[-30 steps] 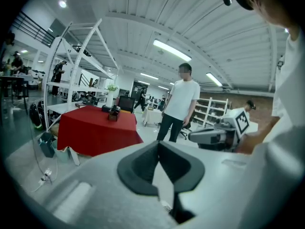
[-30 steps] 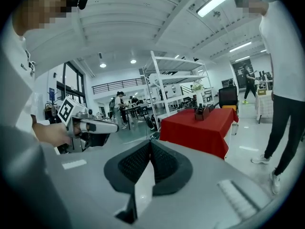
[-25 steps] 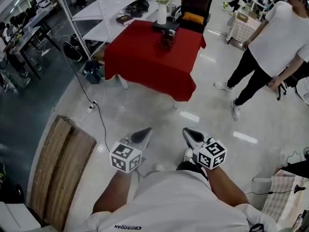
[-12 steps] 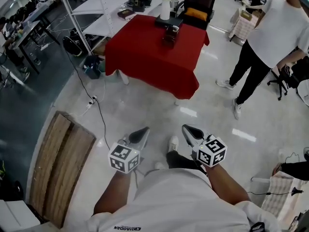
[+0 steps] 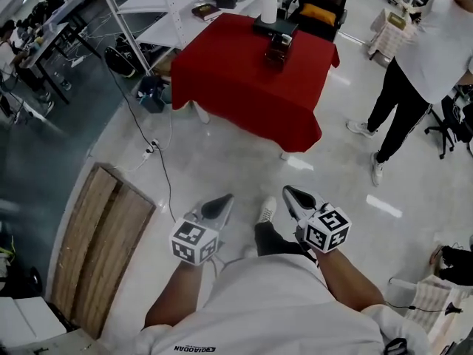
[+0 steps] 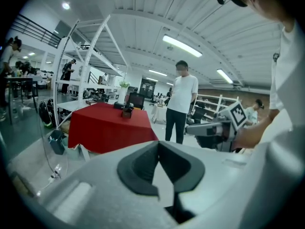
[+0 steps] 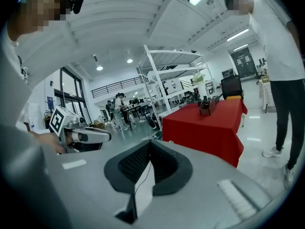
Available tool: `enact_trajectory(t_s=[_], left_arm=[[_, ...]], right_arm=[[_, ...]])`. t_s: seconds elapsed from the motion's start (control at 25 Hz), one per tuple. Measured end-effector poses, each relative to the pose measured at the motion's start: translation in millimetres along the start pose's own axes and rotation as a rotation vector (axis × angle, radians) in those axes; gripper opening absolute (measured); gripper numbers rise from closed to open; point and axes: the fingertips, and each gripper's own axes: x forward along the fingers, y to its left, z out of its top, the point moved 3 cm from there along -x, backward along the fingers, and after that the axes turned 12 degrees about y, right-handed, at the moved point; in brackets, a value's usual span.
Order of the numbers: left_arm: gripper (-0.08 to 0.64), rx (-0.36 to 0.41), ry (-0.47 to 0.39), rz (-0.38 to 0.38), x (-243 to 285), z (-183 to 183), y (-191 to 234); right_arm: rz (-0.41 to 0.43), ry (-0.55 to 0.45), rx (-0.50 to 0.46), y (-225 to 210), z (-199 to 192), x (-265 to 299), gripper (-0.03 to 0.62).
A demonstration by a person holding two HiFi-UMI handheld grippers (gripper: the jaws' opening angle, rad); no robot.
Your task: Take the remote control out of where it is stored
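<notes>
A table under a red cloth (image 5: 251,80) stands ahead across the floor. On its far side sits a small dark holder (image 5: 278,50), also visible in the left gripper view (image 6: 127,111) and the right gripper view (image 7: 206,108). I cannot make out a remote control at this distance. My left gripper (image 5: 220,203) and right gripper (image 5: 290,194) are held side by side at waist height, well short of the table. Both point toward it, shut, with nothing between the jaws (image 6: 158,144) (image 7: 149,144).
A white vase with flowers (image 5: 270,4) and a black chair with an orange cushion (image 5: 321,2) are behind the table. A person in a white shirt (image 5: 436,58) stands to the right. A wooden pallet (image 5: 100,246) lies at the left, a cable (image 5: 159,161) crosses the floor, and white shelving (image 5: 177,6) stands at the far left.
The red table has come closer and shifted right in the head view as I walk forward. Both grippers keep their place before me and stay shut.
</notes>
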Motion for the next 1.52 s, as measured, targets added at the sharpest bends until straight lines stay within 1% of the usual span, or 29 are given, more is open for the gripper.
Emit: enact_trajectory(t_s=[0.16, 0.28, 0.44, 0.56, 0.96, 1.16, 1.32, 1.52], left_arm=[[0.002, -0.021, 0.016, 0.021, 16.5, 14.9, 32.1], [0.002, -0.019, 0.019, 0.026, 33.7, 38.8, 51.6], [0.002, 0.023, 0.021, 0.016, 62.4, 81.6, 67.1], [0.002, 0.054, 0.017, 0.001, 83.4, 113.0, 73.8], [0.002, 0.16, 0.052, -0.037, 165.2, 185.0, 89.6], [0.002, 0.174, 0.061, -0.065, 194.3, 205.3, 96.4], [0.002, 0.181, 0.082, -0.067, 211.1, 208.4, 105.2], [0.002, 0.169, 0.095, -0.071, 221.1, 212.0, 113.1]], right_arm=[[0.02, -0.016, -0.002, -18.6, 24.0, 26.9, 0.006], [0.016, -0.037, 0.011, -44.4, 44.5, 39.3, 0.006], [-0.005, -0.069, 0.045, -85.3, 72.9, 49.0, 0.006], [-0.013, -0.084, 0.042, -109.2, 92.8, 53.9, 0.006], [-0.064, -0.135, 0.047, -196.1, 133.9, 63.5, 0.005], [-0.067, -0.139, 0.063, -222.6, 141.4, 75.1, 0.006], [-0.06, -0.133, 0.075, -232.9, 142.3, 87.6, 0.006], [-0.06, -0.107, 0.083, -241.9, 141.6, 95.7, 0.006]])
